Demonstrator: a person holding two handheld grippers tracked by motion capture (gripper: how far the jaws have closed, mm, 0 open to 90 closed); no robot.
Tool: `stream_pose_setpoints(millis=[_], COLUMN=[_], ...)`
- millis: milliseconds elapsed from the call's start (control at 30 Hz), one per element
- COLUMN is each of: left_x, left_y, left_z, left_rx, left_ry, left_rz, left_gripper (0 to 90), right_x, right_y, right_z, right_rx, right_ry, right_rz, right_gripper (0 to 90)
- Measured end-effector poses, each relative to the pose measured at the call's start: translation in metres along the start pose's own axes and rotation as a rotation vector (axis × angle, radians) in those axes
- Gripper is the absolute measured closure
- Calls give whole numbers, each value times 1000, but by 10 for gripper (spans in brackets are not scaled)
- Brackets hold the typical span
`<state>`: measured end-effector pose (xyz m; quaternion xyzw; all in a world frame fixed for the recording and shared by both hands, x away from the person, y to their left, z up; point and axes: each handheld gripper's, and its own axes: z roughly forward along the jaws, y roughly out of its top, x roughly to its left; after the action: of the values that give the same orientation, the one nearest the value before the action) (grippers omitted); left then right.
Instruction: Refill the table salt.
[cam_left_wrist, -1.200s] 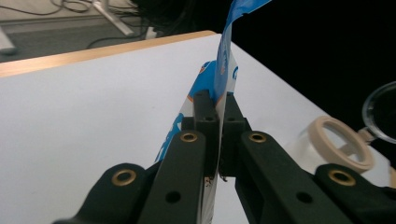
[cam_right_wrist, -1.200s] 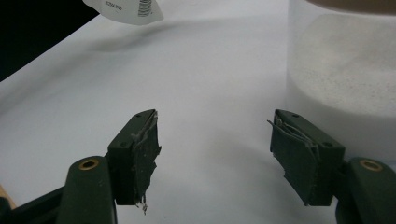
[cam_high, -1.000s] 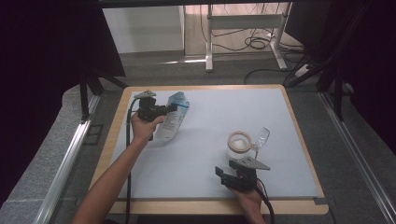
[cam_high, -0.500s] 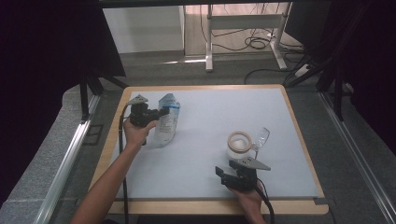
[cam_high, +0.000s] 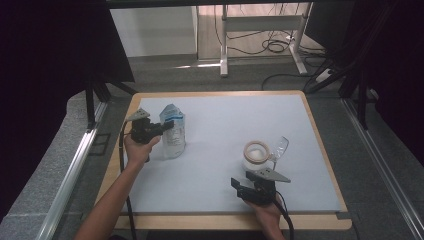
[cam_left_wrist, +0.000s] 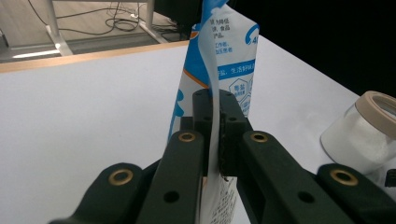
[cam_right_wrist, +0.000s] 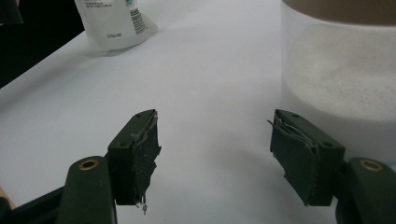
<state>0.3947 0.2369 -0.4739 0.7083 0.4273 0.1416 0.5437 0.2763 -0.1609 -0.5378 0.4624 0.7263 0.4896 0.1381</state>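
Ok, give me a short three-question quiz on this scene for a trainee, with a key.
1. True or false: the left gripper is shut on the side seam of the blue and white pouch.
2. Which describes the right gripper? A: jaws open with nothing between them. B: shut on the jar. C: shut on the pouch.
3. Fill in: the clear jar with the tan rim holds a white ____ and stands on the white table.

Key: 1 true. 2 A. 3 powder, or some fine white grain; the pictures do not tell which.
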Motion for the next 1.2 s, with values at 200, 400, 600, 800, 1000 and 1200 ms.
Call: stream_pose_setpoints(millis=[200,400,600,800,1000,1200], left_x=[0,-1,0,0,3,5], left_y=[-4,-9,-11,-12,-14,-15], left_z=[-6,-11,-13,-11,-9,-9], left_rx=[-4,-11,-10,-1,17,21], left_ry=[0,-4,-6,-4,-2,-19], left_rz=[-1,2,8,22,30,26], left_gripper=[885,876,860,799,715,641], right_x=[0,0,0,0,0,1], right_y=[0,1,1,1,1,0], right_z=[0,-1,-1,-1,-1,0], right_rx=[-4,-6,-4,-7,-5,-6], right_ry=[-1,-1,0,-1,0,0], right_rz=[-3,-3,-5,-3,-4,-4], right_gripper=[329,329,329,329,328,328])
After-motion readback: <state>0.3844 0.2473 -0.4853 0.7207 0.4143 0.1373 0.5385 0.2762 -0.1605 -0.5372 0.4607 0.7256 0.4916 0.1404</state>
